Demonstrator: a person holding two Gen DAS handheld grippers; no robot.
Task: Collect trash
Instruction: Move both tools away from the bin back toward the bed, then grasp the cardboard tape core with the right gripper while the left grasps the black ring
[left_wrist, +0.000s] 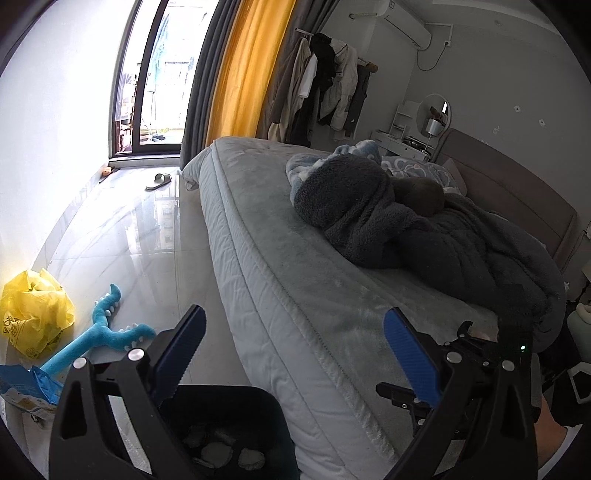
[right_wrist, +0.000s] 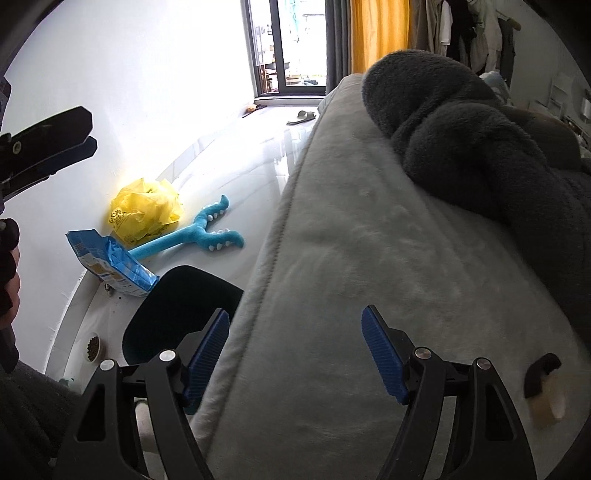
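My left gripper (left_wrist: 295, 328) is open and empty, held above the bed's edge and a dark bin (left_wrist: 229, 410) on the floor. Crumpled pale wads (left_wrist: 218, 452) lie in the bin. My right gripper (right_wrist: 295, 321) is also open with nothing between its blue pads (right_wrist: 380, 350), over the grey bed cover (right_wrist: 351, 258). A small dark-and-cream scrap (right_wrist: 543, 387), blurred, lies on the bed to its right. On the floor by the wall are a crumpled yellow plastic bag (right_wrist: 144, 210) and a blue packet (right_wrist: 110, 266). The bin (right_wrist: 177, 306) stands beside the bed.
A blue plush toy (right_wrist: 192, 236) lies next to the yellow bag. A dark fleece blanket (left_wrist: 388, 221) is heaped on the bed. A small bowl of pellets (right_wrist: 92, 347) sits by the wall. A slipper (left_wrist: 159, 181) lies near the glass door.
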